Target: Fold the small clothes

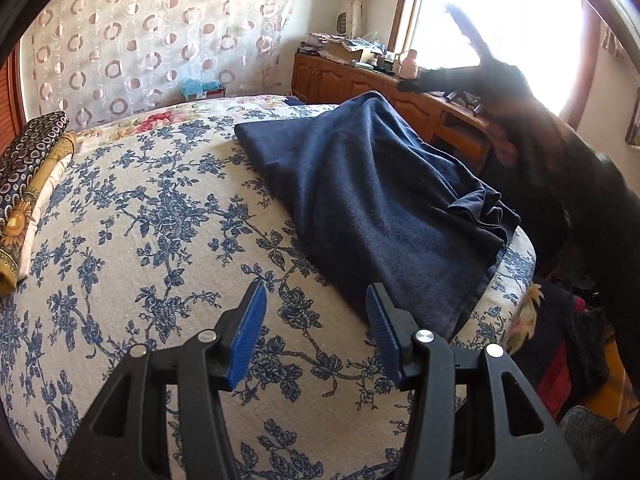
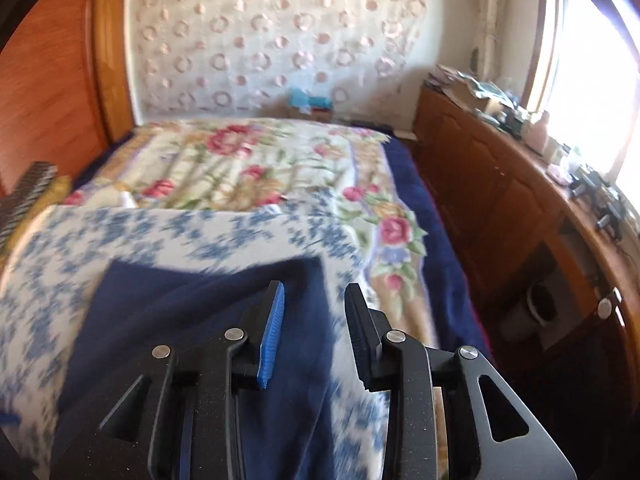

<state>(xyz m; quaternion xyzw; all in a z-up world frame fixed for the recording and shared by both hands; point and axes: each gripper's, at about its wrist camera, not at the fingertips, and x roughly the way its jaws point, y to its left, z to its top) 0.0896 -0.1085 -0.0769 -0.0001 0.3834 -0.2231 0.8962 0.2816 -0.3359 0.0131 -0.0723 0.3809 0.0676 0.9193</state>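
Observation:
A dark navy garment (image 1: 376, 204) lies on a blue-flowered bedsheet (image 1: 152, 232), flat at its far end and bunched into folds near the bed's right edge. My left gripper (image 1: 316, 300) is open and empty, above the sheet just short of the garment's near corner. My right gripper (image 2: 314, 300) is open and empty, hovering over the same navy garment (image 2: 168, 320), which fills the lower left of the blurred right wrist view. In the left wrist view the right gripper (image 1: 452, 46) shows as a dark blur above the garment's far right.
A stack of folded patterned cloths (image 1: 28, 184) lies at the bed's left edge. A rose-patterned blanket (image 2: 256, 160) covers the far bed. A wooden cabinet (image 2: 500, 200) with clutter runs along the right under a bright window. Dark items lie on the floor (image 1: 568, 344).

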